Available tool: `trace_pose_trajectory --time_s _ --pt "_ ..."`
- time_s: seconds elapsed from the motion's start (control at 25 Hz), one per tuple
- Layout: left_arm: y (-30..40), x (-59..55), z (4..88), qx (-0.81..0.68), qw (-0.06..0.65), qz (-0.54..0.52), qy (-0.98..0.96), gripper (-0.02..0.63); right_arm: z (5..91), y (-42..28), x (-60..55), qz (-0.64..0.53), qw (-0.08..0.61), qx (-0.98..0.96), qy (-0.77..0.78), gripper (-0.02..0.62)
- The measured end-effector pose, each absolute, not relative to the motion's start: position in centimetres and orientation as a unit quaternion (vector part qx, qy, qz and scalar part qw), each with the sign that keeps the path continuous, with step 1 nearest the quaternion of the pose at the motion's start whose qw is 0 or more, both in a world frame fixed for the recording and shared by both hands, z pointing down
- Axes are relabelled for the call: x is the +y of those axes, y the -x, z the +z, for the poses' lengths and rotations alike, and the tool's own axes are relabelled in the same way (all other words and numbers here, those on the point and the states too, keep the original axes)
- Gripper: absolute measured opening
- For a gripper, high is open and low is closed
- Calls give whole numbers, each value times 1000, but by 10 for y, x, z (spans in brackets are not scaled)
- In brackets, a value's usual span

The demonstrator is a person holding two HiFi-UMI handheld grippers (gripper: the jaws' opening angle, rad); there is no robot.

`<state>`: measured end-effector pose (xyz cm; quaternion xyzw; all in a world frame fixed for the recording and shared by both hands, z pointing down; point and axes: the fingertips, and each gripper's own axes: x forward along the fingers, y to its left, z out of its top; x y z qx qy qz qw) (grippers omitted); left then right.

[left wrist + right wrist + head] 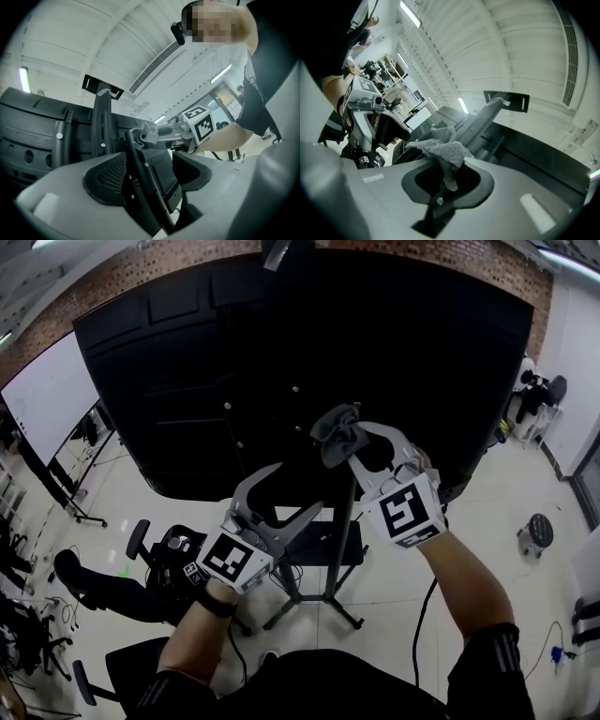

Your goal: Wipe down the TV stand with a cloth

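A grey cloth (339,432) is bunched at the tip of my right gripper (354,454), which is shut on it and holds it against the black back of the TV (234,362), near the stand's upright post (349,521). In the right gripper view the cloth (443,150) hangs out of the closed jaws, with the stand's upright bracket (487,115) just behind. My left gripper (292,493) is lower and to the left, open. A black edge of the stand's shelf (140,178) runs between its jaws. The cloth (146,135) and the right gripper also show in the left gripper view.
The stand's black shelf (328,545) and its splayed legs (319,601) rest on a pale tiled floor. A black office chair (159,563) is at lower left, a round stool (537,531) at right, a whiteboard (47,395) at far left. A cable (419,634) trails below my right arm.
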<state>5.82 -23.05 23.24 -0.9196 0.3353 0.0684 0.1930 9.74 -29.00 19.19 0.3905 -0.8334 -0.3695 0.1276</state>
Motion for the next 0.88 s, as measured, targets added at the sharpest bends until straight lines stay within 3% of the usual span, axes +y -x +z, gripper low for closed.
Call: trace_pose_trajectory --time_s 0.44,0.88 --pt "96 -235 217 396 202 63 894 324 173 86 -290 -418 155 -828 -340 55" --pt "220 -249 222 439 187 71 876 324 178 243 -328 -516 276 -747 -315 54"
